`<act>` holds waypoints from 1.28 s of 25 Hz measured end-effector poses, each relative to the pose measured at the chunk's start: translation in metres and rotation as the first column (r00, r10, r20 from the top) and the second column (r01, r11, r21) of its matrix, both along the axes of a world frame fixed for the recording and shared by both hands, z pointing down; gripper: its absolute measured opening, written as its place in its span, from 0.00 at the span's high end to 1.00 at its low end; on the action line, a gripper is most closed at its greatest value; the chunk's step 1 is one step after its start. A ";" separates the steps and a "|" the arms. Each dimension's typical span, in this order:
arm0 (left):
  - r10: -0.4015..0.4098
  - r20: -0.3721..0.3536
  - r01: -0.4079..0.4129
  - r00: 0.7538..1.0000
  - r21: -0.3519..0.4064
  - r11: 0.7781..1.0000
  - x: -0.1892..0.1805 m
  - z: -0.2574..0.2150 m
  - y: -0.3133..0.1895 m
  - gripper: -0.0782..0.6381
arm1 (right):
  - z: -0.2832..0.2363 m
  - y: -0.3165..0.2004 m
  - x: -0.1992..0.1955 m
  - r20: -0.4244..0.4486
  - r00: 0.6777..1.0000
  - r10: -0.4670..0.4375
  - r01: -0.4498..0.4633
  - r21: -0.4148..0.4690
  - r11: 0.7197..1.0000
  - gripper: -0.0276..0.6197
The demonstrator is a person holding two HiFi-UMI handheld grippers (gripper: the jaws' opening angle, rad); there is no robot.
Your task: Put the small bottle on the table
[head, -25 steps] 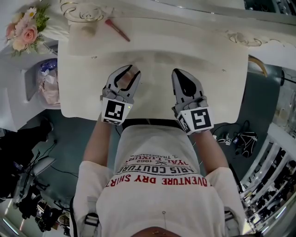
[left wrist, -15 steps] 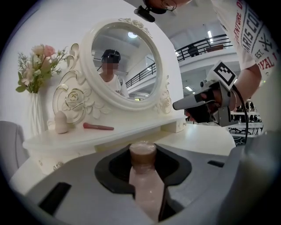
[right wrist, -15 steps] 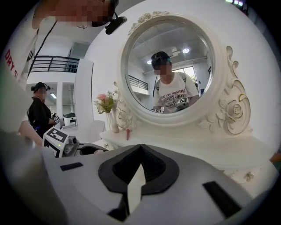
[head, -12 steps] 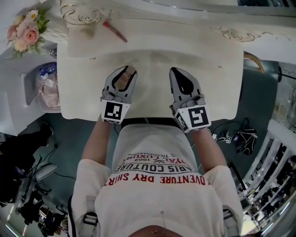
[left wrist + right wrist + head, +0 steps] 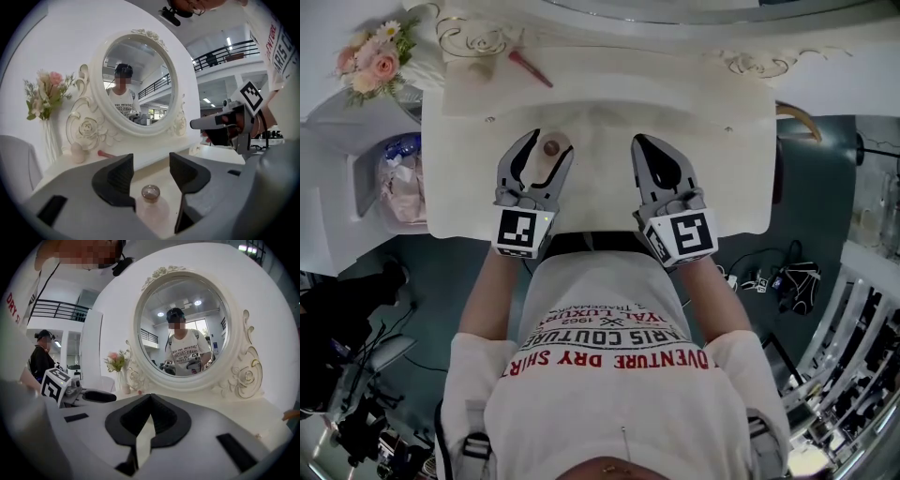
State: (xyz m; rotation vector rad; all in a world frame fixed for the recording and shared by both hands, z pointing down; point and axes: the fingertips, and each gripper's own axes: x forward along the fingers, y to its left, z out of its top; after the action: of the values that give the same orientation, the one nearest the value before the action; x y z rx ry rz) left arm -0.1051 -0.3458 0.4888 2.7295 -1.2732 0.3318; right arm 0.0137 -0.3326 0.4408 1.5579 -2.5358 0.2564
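Observation:
The small bottle (image 5: 550,148), pale pink with a brown round cap, stands upright on the white dressing table (image 5: 694,112). My left gripper (image 5: 547,147) straddles it and its jaws are opening. In the left gripper view the bottle (image 5: 151,193) stands between the two dark pads (image 5: 119,176), with a gap on each side and neither pad touching it. My right gripper (image 5: 641,142) hovers over the table to the right of the left one, shut with nothing in it. The right gripper view shows that gripper (image 5: 150,398) with its tips meeting.
A red-handled brush (image 5: 530,68) and a small beige rounded thing (image 5: 480,67) lie at the table's back left. An oval mirror (image 5: 136,82) in an ornate white frame rises behind. Pink flowers (image 5: 373,62) stand far left, above a side shelf with a bag (image 5: 398,173).
The left jaws have spread apart and let go of the bottle, which now stands by itself on the table. The right gripper stays shut beside it.

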 end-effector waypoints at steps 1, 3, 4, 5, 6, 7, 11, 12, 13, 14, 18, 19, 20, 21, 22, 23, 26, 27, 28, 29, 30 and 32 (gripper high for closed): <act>0.002 0.008 -0.002 1.000 0.008 1.000 -0.001 -0.010 0.003 0.56 | -0.005 0.002 -0.001 -0.003 1.000 -0.004 0.004 0.009 1.000 0.96; 0.011 0.029 -0.012 1.000 0.022 1.000 -0.002 -0.028 0.010 0.60 | -0.015 0.007 -0.003 -0.006 1.000 -0.004 0.004 0.022 1.000 0.96; 0.012 0.032 -0.013 0.999 0.027 1.000 -0.004 -0.037 0.013 0.63 | -0.020 0.010 -0.003 -0.004 1.000 -0.003 0.003 0.027 1.000 0.96; 0.009 0.028 -0.010 1.000 0.033 0.999 -0.007 -0.045 0.015 0.73 | -0.025 0.012 -0.004 -0.001 1.000 -0.004 0.004 0.032 0.999 0.96; 0.005 0.022 -0.006 1.000 0.038 0.999 -0.009 -0.052 0.017 0.77 | -0.030 0.014 -0.005 0.003 1.000 -0.007 0.007 0.040 0.999 0.96; 0.002 0.018 -0.003 1.000 0.041 0.999 -0.012 -0.059 0.018 0.82 | -0.035 0.015 -0.006 0.006 1.000 -0.011 0.010 0.051 0.999 0.96; 0.010 0.022 -0.011 1.000 0.053 0.999 -0.021 -0.083 0.026 0.88 | -0.053 0.022 -0.010 0.013 1.000 -0.013 0.012 0.085 0.996 0.96; 0.012 0.025 -0.013 1.000 0.058 0.998 -0.023 -0.090 0.028 0.88 | -0.057 0.024 -0.012 0.016 1.000 -0.012 0.010 0.091 0.996 0.96; 0.011 0.027 -0.013 1.000 0.066 0.998 -0.026 -0.096 0.029 0.88 | -0.062 0.025 -0.013 0.019 1.000 -0.011 0.009 0.096 0.995 0.96; 0.008 0.029 -0.010 1.000 0.077 0.997 -0.029 -0.103 0.030 0.88 | -0.066 0.027 -0.014 0.020 1.000 -0.010 0.008 0.101 0.995 0.96; -0.008 0.012 0.007 1.000 0.125 0.992 -0.041 -0.133 0.035 0.88 | -0.083 0.031 -0.023 0.001 1.000 -0.022 0.022 0.132 0.991 0.96; -0.007 0.006 0.006 1.000 0.133 0.991 -0.043 -0.139 0.037 0.88 | -0.088 0.032 -0.025 -0.005 1.000 -0.026 0.027 0.141 0.990 0.96; -0.008 0.001 0.008 1.000 0.140 0.990 -0.047 -0.145 0.038 0.88 | -0.093 0.033 -0.027 -0.012 0.999 -0.032 0.034 0.152 0.988 0.96; -0.012 -0.004 0.013 1.000 0.148 0.989 -0.050 -0.150 0.038 0.88 | -0.098 0.034 -0.029 -0.017 0.999 -0.037 0.040 0.162 0.986 0.96; -0.018 -0.010 0.020 1.000 0.157 0.987 -0.055 -0.155 0.039 0.88 | -0.103 0.034 -0.031 -0.020 0.999 -0.040 0.043 0.171 0.984 0.96; -0.026 -0.017 0.028 1.000 0.163 0.986 -0.058 -0.159 0.039 0.88 | -0.107 0.035 -0.031 -0.020 0.999 -0.040 0.043 0.178 0.983 0.96; -0.038 -0.043 0.045 0.998 0.169 0.985 -0.064 -0.170 0.040 0.88 | -0.114 0.037 -0.031 -0.016 0.999 -0.034 0.036 0.189 0.981 0.96; -0.039 -0.049 0.047 0.998 0.172 0.984 -0.065 -0.173 0.041 0.88 | -0.115 0.038 -0.032 -0.016 0.999 -0.033 0.036 0.191 0.981 0.96; -0.039 -0.054 0.048 0.998 0.174 0.984 -0.066 -0.174 0.042 0.88 | -0.116 0.039 -0.033 -0.019 0.999 -0.036 0.039 0.193 0.980 0.96; -0.038 -0.056 0.047 0.998 0.177 0.983 -0.067 -0.175 0.043 0.88 | -0.118 0.040 -0.034 -0.022 0.999 -0.041 0.044 0.197 0.979 0.96; -0.037 -0.057 0.046 0.998 0.177 0.983 -0.067 -0.176 0.043 0.88 | -0.119 0.041 -0.036 -0.025 0.999 -0.047 0.051 0.202 0.978 0.96; -0.035 -0.056 0.044 0.998 0.175 0.984 -0.067 -0.175 0.043 0.88 | -0.122 0.043 -0.039 -0.031 0.998 -0.053 0.058 0.212 0.975 0.96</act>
State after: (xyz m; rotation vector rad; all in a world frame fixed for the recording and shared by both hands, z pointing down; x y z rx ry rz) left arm -0.1724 -0.3024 0.3137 2.8307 -1.4035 0.1483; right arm -0.0254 -0.2897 0.3184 1.5450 -2.6571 -0.0438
